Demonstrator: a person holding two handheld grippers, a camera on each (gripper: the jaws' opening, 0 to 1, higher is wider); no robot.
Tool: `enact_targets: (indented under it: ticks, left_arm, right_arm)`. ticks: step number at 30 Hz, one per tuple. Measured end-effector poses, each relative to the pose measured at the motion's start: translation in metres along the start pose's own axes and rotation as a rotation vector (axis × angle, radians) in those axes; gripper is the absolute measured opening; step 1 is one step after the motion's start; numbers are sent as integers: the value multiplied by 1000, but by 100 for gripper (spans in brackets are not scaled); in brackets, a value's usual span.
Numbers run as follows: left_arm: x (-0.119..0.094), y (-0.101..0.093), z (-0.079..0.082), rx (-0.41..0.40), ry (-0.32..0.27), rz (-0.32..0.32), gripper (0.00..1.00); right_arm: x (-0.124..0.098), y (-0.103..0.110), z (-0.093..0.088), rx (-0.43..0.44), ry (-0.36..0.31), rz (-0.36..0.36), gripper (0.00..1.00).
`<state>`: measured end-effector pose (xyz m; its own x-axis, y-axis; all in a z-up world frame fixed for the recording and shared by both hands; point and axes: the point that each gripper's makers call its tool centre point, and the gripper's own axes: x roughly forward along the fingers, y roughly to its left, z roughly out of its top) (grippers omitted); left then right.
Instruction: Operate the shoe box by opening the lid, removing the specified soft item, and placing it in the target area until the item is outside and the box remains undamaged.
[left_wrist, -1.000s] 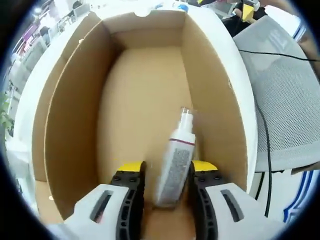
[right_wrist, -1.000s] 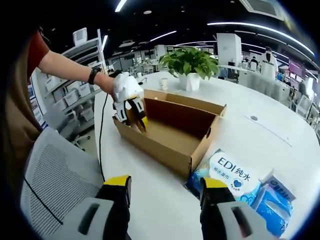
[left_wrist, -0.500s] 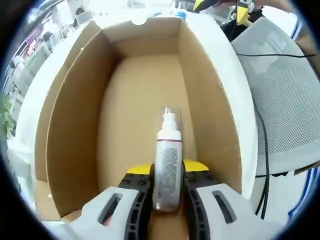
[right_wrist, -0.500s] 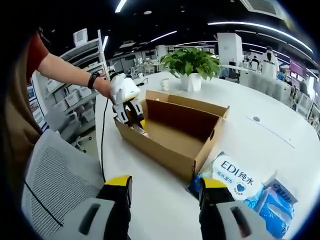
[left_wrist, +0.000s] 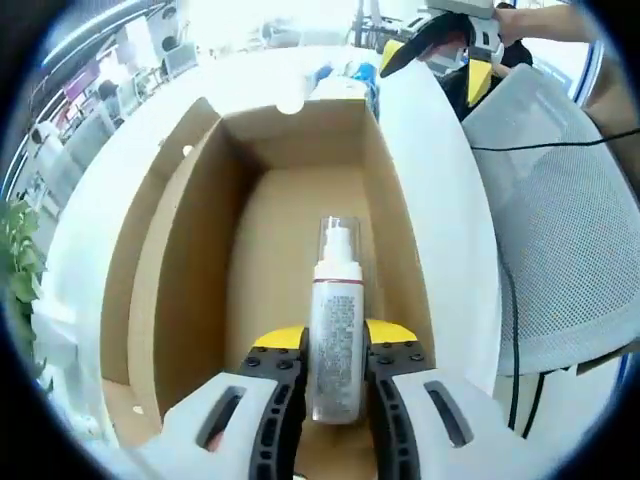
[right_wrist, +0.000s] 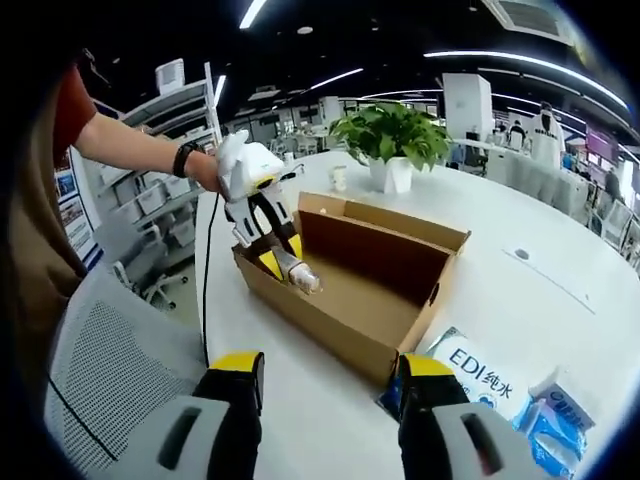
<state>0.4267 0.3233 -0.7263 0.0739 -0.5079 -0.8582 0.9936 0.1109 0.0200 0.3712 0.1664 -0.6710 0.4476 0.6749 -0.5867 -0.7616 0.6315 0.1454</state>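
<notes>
Holding the bottle (left_wrist: 336, 330) above the box (left_wrist: 180, 290) floor, our left gripper (left_wrist: 335, 350) clamps its lower body; a slip or a knock on the cardboard wall could dent it. The bottle is white, labelled, clear-capped. Our right gripper (right_wrist: 330, 375) hangs open and empty beside the wipes (right_wrist: 480, 375).

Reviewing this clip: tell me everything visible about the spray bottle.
The spray bottle is slim and white, with a clear cap over its nozzle, a thin red band and a label of fine print. The left claw is shut on its lower body, holding it over the open cardboard box, nozzle pointing away from the claw.
</notes>
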Motion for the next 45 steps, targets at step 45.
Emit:
enact_targets:
  ticks: [45]
  left_arm:
    - [-46,-64,123,183,-244,-203,20]
  right_arm:
    - [7,49,64,-123,-127,212,22]
